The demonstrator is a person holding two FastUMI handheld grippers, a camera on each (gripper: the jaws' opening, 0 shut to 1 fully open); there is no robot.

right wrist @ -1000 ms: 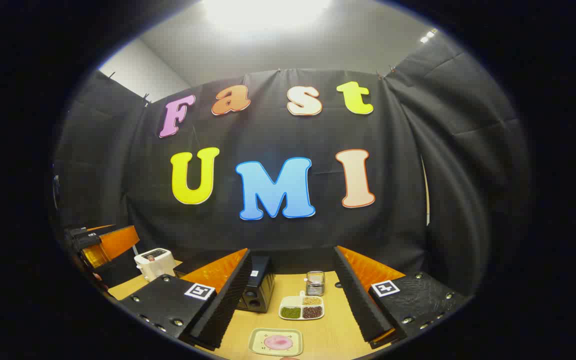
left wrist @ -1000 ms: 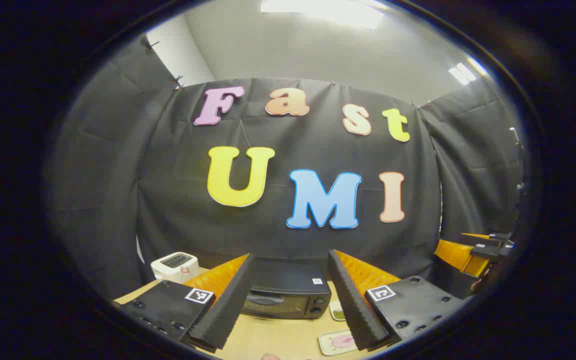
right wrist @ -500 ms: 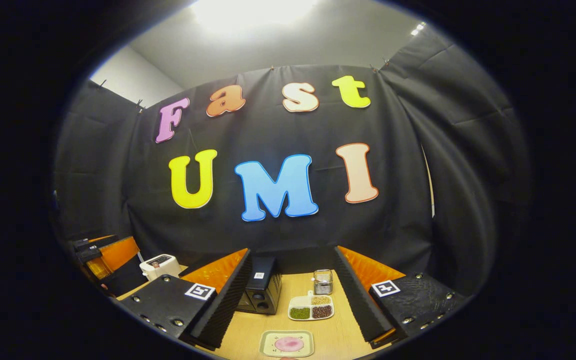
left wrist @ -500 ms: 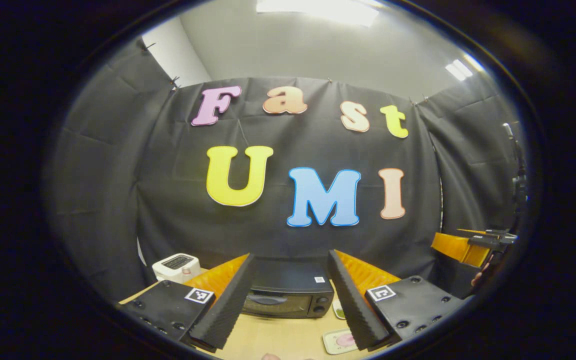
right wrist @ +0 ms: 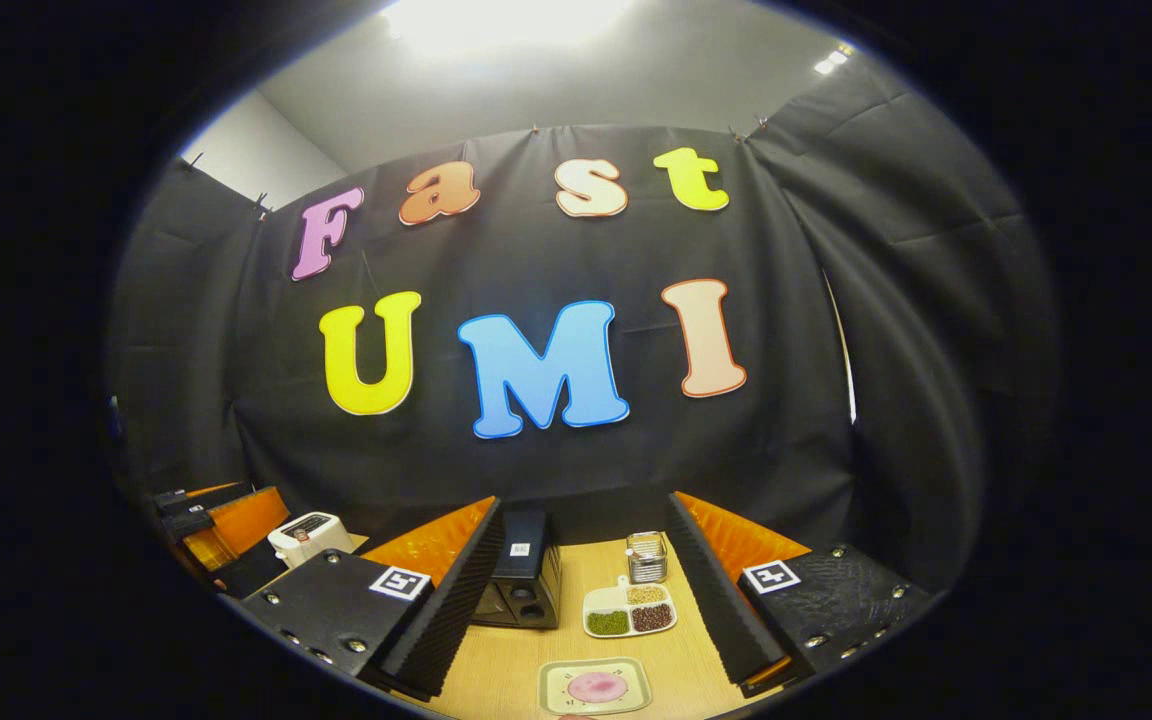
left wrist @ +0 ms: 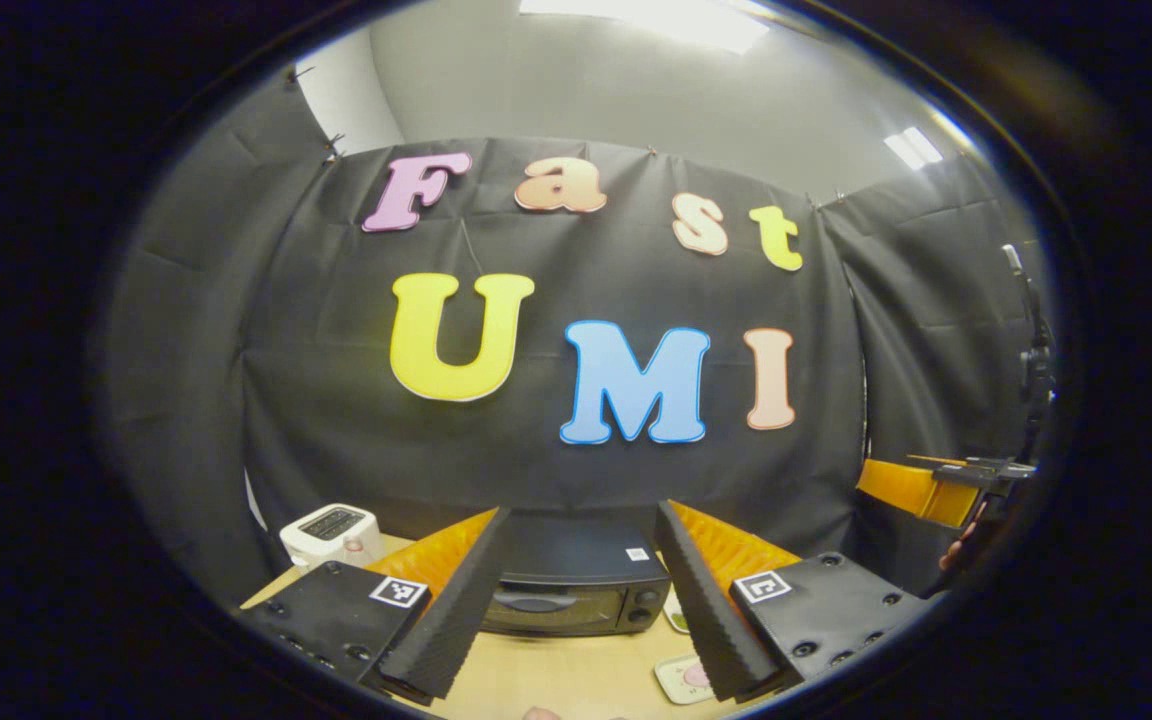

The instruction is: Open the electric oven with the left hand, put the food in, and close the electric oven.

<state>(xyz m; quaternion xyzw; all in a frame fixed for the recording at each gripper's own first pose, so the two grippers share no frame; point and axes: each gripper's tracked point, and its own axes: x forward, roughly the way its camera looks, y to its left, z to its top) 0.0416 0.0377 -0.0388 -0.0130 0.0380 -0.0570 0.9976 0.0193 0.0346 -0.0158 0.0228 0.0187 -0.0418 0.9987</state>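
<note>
Left tool (left wrist: 576, 600) spread wide, nothing between its fingers, lined up square on the electric oven (left wrist: 571, 592) at the back of the desk (left wrist: 556, 680), door shut. Right tool (right wrist: 586, 600) also agape and empty, with the food (right wrist: 596, 686) on its small plate (right wrist: 554, 690) just below. My read: go in low and level for the door handle (left wrist: 532, 602), pinch it mid-bar, then swing the door down along its hinge arc rather than yanking straight back.

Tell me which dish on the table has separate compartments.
The white divided dish beside the oven, holding beans in three sections; the square plate nearer the camera carries one pink item.
</note>
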